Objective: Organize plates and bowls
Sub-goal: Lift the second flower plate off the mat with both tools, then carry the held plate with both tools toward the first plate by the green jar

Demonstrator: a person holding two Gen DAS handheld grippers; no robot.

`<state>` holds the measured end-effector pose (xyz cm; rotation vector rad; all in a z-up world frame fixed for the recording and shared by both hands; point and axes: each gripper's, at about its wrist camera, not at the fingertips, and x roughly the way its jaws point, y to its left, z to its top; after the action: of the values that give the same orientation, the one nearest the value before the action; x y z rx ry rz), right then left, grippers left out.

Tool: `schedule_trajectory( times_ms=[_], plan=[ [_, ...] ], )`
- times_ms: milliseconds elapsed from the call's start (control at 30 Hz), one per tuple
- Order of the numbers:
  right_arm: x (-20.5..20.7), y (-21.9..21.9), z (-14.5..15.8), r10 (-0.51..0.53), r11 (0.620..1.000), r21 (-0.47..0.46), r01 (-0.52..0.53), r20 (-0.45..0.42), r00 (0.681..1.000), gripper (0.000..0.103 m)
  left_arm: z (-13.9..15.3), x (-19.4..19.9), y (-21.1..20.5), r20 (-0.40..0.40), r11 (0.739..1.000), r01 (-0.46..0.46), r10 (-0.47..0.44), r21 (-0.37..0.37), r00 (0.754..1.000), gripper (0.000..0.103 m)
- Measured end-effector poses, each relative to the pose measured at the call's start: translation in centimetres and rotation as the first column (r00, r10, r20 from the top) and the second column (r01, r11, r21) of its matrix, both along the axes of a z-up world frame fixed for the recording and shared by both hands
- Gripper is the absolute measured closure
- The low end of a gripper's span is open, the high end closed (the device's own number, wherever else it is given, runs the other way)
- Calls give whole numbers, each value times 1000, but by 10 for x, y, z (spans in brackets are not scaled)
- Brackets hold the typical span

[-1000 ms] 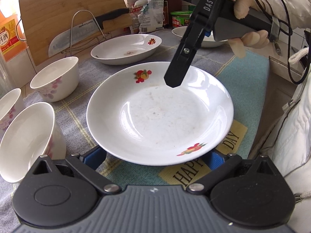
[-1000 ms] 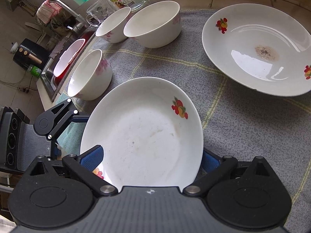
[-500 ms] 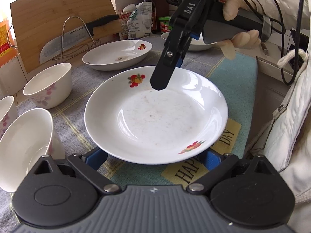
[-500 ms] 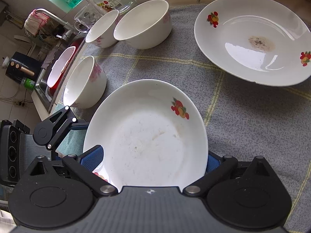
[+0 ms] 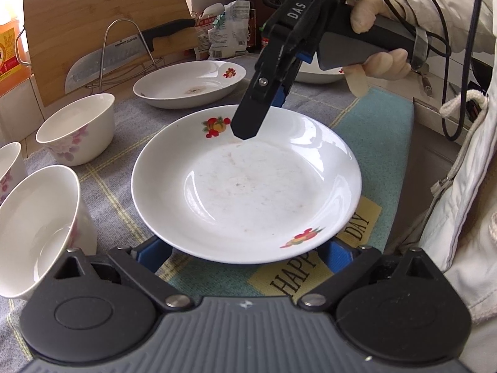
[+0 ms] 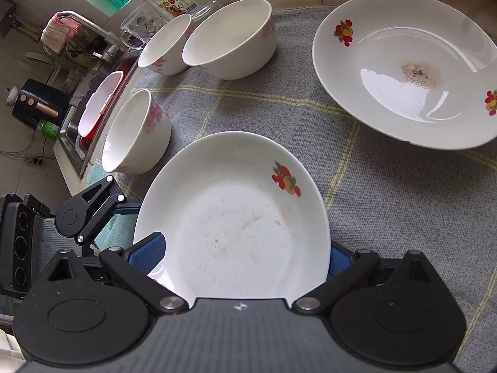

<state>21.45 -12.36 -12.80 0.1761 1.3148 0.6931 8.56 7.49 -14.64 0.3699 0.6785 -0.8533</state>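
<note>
— Leaning against the back wall: a bamboo cutting board (image 5: 102,21), with a cleaver (image 5: 124,56) propped on a wire rack (image 5: 130,49) just in front of that board.
— And right of the board?
— A crinkled snack packet (image 5: 230,31), then a dark sauce bottle (image 5: 243,3) behind it. Left of the board, an orange oil jug (image 5: 9,59).
</note>
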Motion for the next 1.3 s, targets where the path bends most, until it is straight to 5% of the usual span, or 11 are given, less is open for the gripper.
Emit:
schedule_trajectory(
  times_ms=[1300],
  plan=[
    [5,-14,17,12,1000,11,-12,12,1000,0,19,6,-26,-13,999,35,-35,20,999,4]
  ],
)
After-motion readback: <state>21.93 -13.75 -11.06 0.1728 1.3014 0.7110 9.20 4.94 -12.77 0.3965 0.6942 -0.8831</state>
